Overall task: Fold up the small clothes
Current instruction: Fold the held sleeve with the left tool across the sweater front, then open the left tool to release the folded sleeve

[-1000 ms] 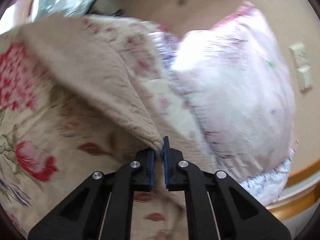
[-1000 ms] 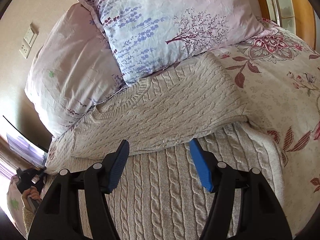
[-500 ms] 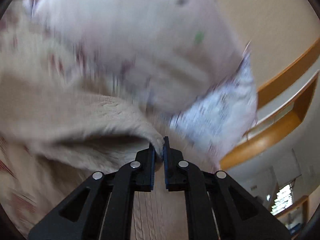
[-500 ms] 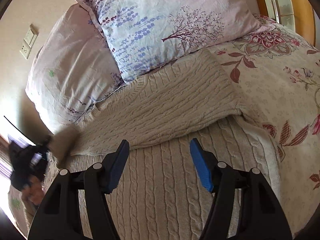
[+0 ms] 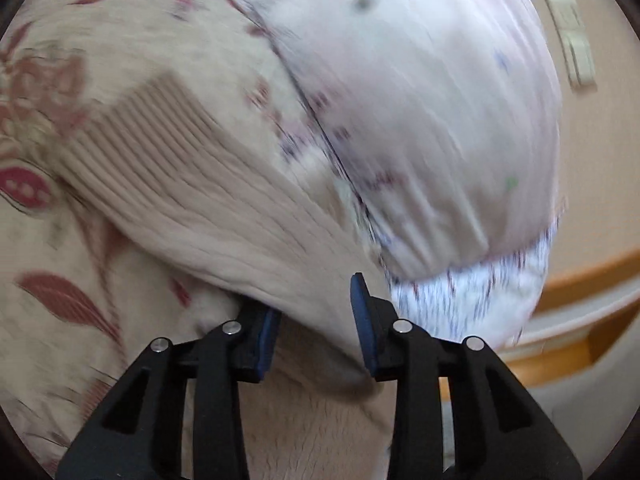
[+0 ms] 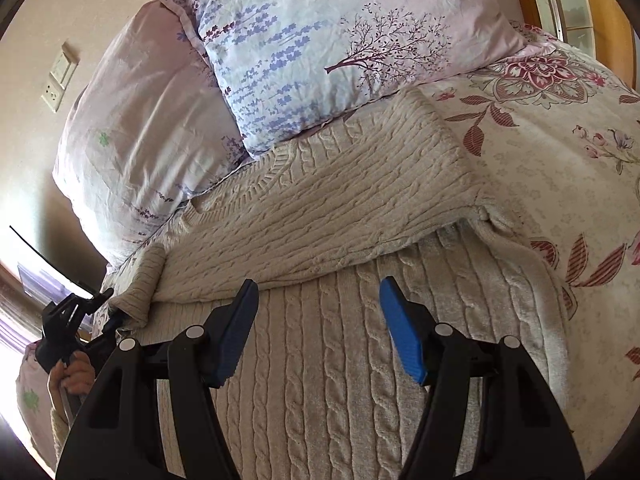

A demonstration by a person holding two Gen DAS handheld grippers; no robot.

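Note:
A cream cable-knit sweater (image 6: 320,208) lies on the bed, one sleeve folded across its chest. My right gripper (image 6: 318,312) is open and empty, hovering over the sweater's body. My left gripper (image 5: 316,320) is open, its jaws apart around the other sleeve (image 5: 192,184), whose ribbed cuff lies loose ahead of it. In the right wrist view the left gripper (image 6: 68,324) shows at the far left, by that sleeve end (image 6: 140,284).
Two pale floral pillows (image 6: 320,40) lean at the head of the bed, touching the sweater's collar end. A floral bedspread (image 6: 560,152) surrounds the sweater. A wooden headboard (image 6: 608,12) and a wall switch (image 6: 60,76) are behind.
My left gripper carried the sleeve across toward the sweater's body, then opened and let it go. My right gripper stayed open over the sweater.

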